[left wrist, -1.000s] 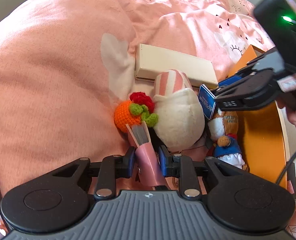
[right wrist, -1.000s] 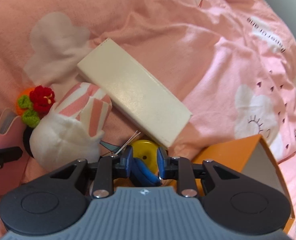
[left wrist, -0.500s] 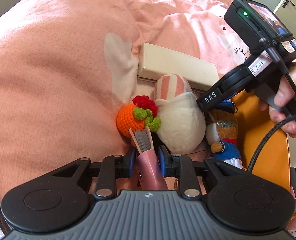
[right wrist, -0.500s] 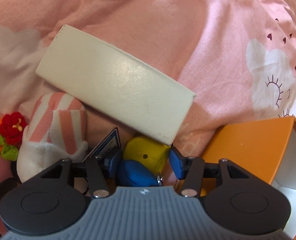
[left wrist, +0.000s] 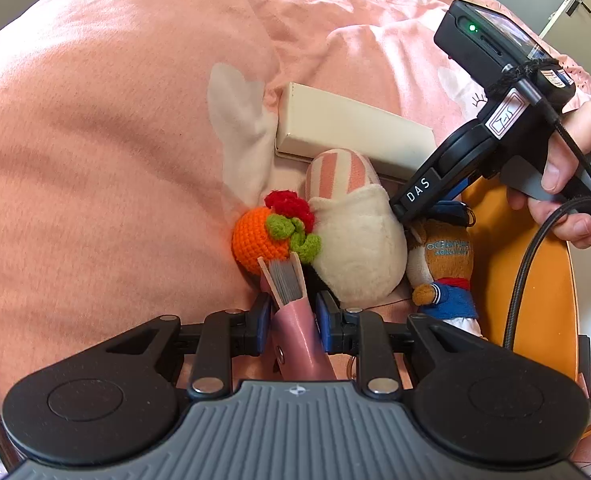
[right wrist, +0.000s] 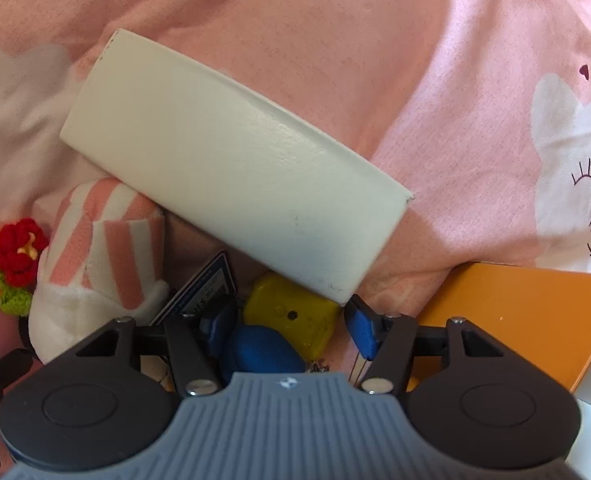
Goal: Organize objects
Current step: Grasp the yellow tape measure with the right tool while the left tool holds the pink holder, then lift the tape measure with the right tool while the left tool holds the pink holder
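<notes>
The left gripper point(left wrist: 291, 320) is clamped narrow on a pink card case point(left wrist: 295, 332), whose open mouth shows a stack of grey cards just in front of the fingers. Taken as the landmark, the white plush with the pink-striped top point(left wrist: 351, 232) lies just beyond that case on the pink bedspread point(left wrist: 115, 140). A crocheted orange with a red flower point(left wrist: 263, 240) touches its left side, a cream box point(left wrist: 351, 128) lies behind its striped end, and a small bear in a blue outfit point(left wrist: 443, 272) is pressed to its right, against an orange box point(left wrist: 535, 288).

The right gripper point(right wrist: 291, 324), pointing steeply down behind the plush's right side, has its jaws opening; a yellow toy point(right wrist: 291, 316) and a blue part point(right wrist: 263, 352) sit between them, with no pad pressing that I can see. A blue tag point(right wrist: 203, 292) leans beside it.

The case looks stiff, light and smooth, so a hold across its flat sides suits it, kept mouth-up lest the cards slide out. The toys look soft and light; a pinch across the body should do.
</notes>
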Demonstrator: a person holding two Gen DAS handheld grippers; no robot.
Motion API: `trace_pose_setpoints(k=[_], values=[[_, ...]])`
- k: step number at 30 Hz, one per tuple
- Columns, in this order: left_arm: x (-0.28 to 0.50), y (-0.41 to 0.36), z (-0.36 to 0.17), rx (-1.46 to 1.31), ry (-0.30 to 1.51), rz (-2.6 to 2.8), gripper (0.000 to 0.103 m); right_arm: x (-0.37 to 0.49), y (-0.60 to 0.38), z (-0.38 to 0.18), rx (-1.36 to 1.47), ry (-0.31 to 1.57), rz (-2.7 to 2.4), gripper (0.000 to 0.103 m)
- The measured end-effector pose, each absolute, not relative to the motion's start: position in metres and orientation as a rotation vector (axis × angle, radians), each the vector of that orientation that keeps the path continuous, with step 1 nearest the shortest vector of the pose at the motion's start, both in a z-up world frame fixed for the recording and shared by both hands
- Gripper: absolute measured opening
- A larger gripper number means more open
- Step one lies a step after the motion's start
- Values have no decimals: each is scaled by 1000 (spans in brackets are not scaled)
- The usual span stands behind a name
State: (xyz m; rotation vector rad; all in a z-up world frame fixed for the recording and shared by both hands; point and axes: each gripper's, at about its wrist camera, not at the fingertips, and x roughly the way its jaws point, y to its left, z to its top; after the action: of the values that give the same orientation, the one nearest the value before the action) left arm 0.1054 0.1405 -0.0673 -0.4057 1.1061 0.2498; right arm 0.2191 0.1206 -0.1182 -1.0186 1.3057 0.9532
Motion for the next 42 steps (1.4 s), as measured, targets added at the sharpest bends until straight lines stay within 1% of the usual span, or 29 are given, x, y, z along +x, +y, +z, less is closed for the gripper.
trace_pose_setpoints(k=[10, 19, 25, 26, 32, 37, 42], values=[[102, 144, -68, -420, 1099, 237, 27, 205, 93, -100, -989, 1234, 989, 58], [100, 144, -68, -420, 1092, 238, 25, 187, 67, -67, -945, 1166, 1043, 57], [90, 142, -59, -409, 1068, 249, 23, 168, 42, -34, -882, 1094, 1111, 57], [88, 141, -57, -409, 1060, 252, 23, 154, 45, -29, -876, 1082, 1129, 57], [77, 141, -40, -401, 1013, 254, 23, 137, 63, 11, -848, 1033, 1236, 57], [70, 139, -36, -406, 1025, 227, 22, 109, 47, 4, -868, 1077, 1314, 57], [67, 141, -43, -428, 1053, 221, 22, 90, 41, -31, -935, 1121, 1365, 57]])
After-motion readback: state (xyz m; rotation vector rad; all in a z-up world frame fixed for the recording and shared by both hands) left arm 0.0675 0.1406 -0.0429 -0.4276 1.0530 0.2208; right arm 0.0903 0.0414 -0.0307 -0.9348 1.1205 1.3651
